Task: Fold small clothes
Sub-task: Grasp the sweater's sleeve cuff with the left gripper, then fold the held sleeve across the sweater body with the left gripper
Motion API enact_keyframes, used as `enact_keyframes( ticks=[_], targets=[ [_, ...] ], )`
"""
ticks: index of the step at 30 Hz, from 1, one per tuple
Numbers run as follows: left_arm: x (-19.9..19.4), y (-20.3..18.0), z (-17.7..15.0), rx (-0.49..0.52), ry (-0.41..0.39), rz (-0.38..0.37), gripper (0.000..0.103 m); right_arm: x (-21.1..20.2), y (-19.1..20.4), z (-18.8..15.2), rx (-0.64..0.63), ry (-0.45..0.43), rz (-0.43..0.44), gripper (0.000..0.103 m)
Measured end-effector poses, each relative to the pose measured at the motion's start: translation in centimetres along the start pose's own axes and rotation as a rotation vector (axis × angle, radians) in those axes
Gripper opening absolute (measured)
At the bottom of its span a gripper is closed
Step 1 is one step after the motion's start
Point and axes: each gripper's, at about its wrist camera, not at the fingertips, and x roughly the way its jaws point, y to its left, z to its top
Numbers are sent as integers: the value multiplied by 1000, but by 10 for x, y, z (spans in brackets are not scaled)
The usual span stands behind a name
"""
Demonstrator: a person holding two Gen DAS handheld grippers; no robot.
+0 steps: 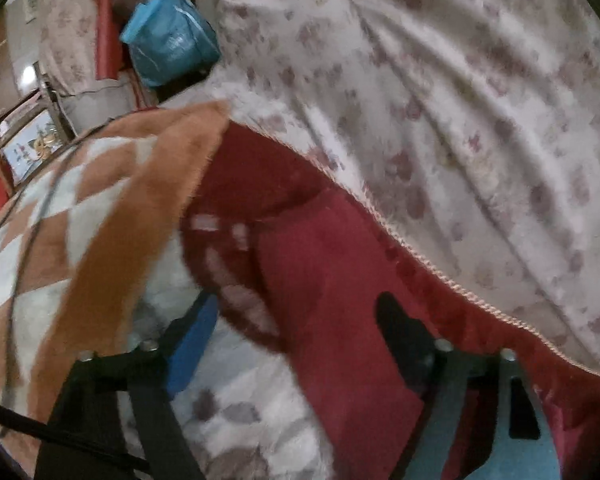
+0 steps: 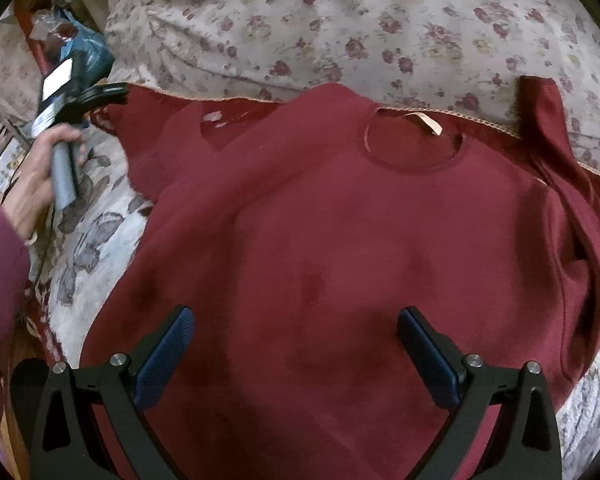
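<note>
Your right gripper (image 2: pixel 296 344) hovers wide open over the red sweatshirt (image 2: pixel 340 232), and your left gripper (image 1: pixel 300 320) gapes empty above its sleeve (image 1: pixel 236 200).

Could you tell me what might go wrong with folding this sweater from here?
1. The left gripper hangs at the left sleeve with open jaws, and its view is blurred; it may miss or catch the bedspread.
2. The right sleeve lies twisted, so the fold may bunch.
3. The right gripper, open over the sweater, may pinch two layers.
</note>
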Motion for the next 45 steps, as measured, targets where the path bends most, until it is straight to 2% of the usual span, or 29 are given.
enact_keyframes(
  ticks=[2,3,4,5,6,7,9,11,12,20,25,27,32,39,42,45],
  targets=[
    [16,-7,1,22,33,15,62,2,0,0,2,1,7,103],
    [20,-9,0,31,37,31,61,3,-1,0,4,4,10,103],
    [23,-12,1,51,22,57,54,4,-2,0,6,8,13,103],
    [23,-14,2,62,17,67,40,5,-2,0,7,11,14,103],
    [24,-15,3,69,20,77,32,6,-3,0,8,11,13,103],
    [24,-14,5,69,27,84,19,7,-4,1,9,12,13,103],
    [22,-8,10,52,46,44,9,7,-6,2,15,10,14,103],
    [15,0,17,37,60,6,8,7,-5,1,18,8,12,103],
    [10,4,20,33,50,10,8,6,-4,1,17,8,9,103],
    [-54,63,61,-22,-101,85,7,1,-7,-2,38,7,22,103],
    [-64,88,68,-69,-93,131,7,-8,-9,-6,58,-2,27,103],
    [-68,88,62,-61,-89,120,7,-13,-11,-8,64,-6,25,103],
    [-108,48,34,16,-122,-28,6,-28,-20,-11,83,-28,17,103],
    [-193,-43,-16,204,-194,-294,6,-49,-46,-14,157,-64,5,103],
    [-219,-89,-50,263,-173,-425,6,-59,-58,-16,190,-84,9,103],
    [-232,-139,-91,324,-102,-540,6,-78,-75,-18,223,-130,-12,103]
  ],
)
